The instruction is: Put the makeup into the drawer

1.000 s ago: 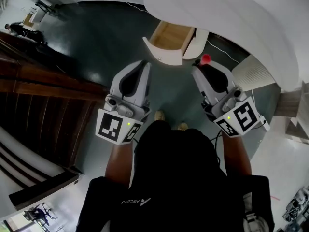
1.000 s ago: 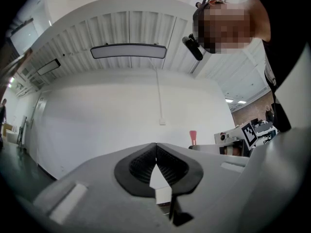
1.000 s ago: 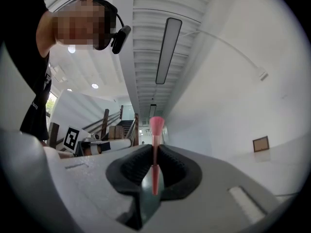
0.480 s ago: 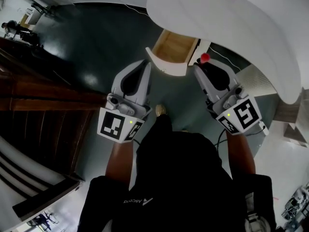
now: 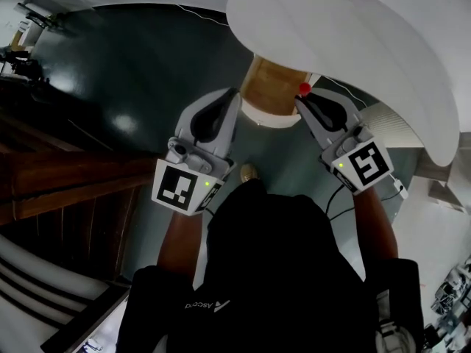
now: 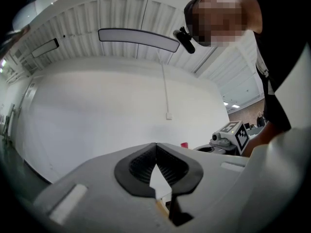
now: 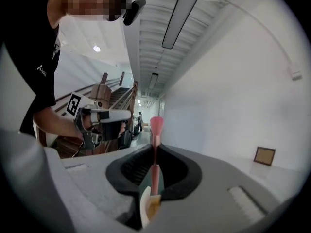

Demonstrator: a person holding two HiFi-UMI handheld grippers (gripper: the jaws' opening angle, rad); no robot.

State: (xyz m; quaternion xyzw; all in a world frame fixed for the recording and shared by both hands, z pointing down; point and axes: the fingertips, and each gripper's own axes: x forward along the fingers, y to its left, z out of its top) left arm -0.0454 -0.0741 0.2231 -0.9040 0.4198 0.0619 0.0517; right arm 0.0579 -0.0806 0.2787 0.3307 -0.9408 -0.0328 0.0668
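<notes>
Right gripper view: right gripper [image 7: 154,148] clamped slim pink makeup stick [image 7: 156,125], left gripper [image 6: 156,148] closed empty; narrow pinch risked slipping short of open wooden drawer [image 5: 271,87].

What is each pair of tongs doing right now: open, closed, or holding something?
Left tongs: closed, nothing between them.
Right tongs: closed on a pink makeup stick.

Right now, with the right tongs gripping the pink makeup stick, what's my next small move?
Probably ease the right tongs leftward over the open drawer before releasing: they're shut on the pink makeup stick, which in the head view sits just at the drawer's right edge, not over its wooden bottom.
</notes>
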